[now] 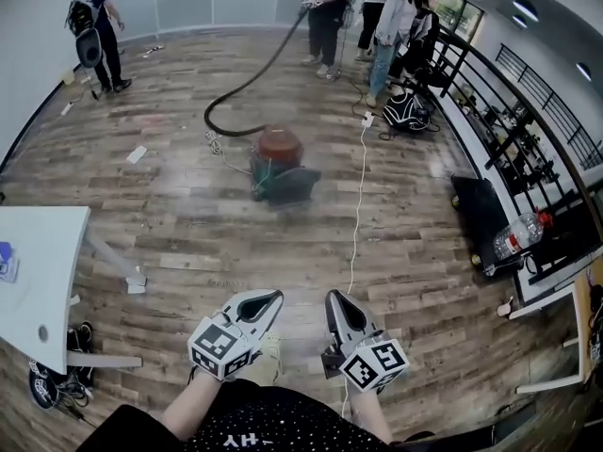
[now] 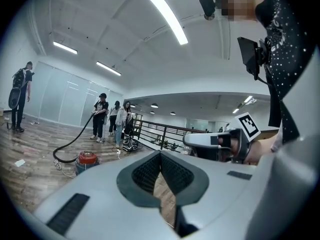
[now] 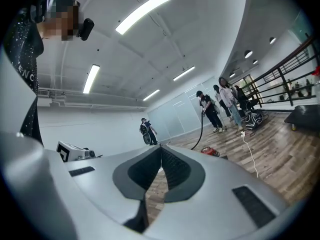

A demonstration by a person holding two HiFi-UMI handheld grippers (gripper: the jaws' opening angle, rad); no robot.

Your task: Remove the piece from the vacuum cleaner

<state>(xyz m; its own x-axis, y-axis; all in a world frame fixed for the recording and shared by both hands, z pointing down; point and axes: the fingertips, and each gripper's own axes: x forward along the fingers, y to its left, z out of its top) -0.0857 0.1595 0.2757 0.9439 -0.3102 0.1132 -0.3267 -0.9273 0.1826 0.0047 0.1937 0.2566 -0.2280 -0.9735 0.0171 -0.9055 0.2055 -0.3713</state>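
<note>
Wooden floor (image 1: 188,243), open hall; vacuum cleaner (image 1: 281,163), red-topped, well ahead of both grippers, out of reach; its hose (image 1: 247,88) runs on to a standing person (image 1: 325,12); left hand-held gripper (image 1: 268,301), right hand-held gripper (image 1: 336,304): jaws together, empty, probably carried idle for the approach; forearms tucked at waist, tips forward, side by side.
</note>
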